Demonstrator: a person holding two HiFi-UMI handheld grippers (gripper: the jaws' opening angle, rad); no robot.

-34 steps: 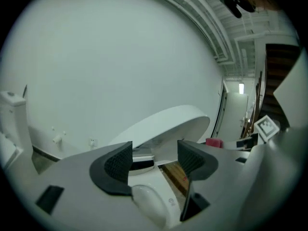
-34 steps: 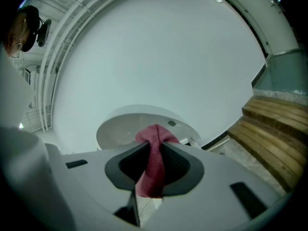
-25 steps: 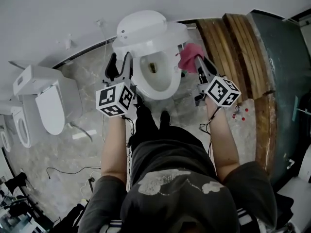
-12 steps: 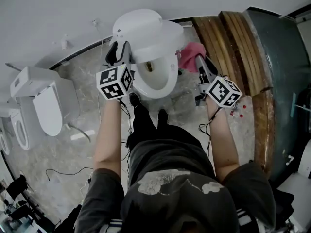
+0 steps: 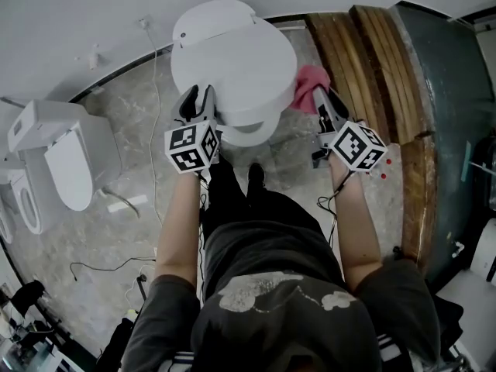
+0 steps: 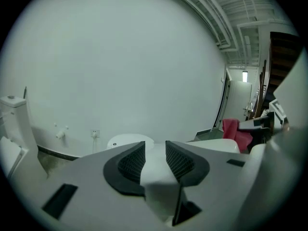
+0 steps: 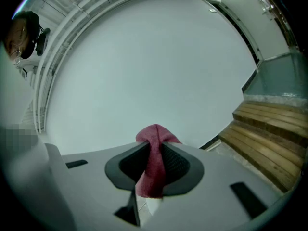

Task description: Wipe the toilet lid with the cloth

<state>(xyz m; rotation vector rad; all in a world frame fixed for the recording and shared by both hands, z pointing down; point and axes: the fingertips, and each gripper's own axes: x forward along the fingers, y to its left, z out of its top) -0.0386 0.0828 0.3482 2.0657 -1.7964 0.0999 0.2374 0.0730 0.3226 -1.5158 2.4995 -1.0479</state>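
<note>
The white toilet lid [image 5: 232, 60] lies shut over the bowl, in front of the tank [image 5: 209, 22]. My left gripper [image 5: 195, 103] is at the lid's front left edge. Its jaws are closing, and only the white lid [image 6: 211, 146] shows through the gap between them in the left gripper view [image 6: 155, 153]; the pads press on nothing that I can see. My right gripper [image 5: 322, 99] hangs just right of the toilet, shut on the red cloth [image 5: 308, 87]. The cloth [image 7: 154, 162] bunches up between its pads [image 7: 155, 158] and sticks out above them. The cloth [image 6: 235, 131] also shows at the right of the left gripper view.
A second white toilet [image 5: 66, 157] stands to the left on the marble floor. Wooden steps [image 5: 372, 60] and a dark panel [image 5: 457, 91] rise close on the right. Cables [image 5: 101, 270] trail over the floor at the lower left. The wall runs just behind the tank.
The lid has swung down from upright onto the bowl. My left gripper rose to it, then came down along with it. The right gripper and cloth barely moved.
</note>
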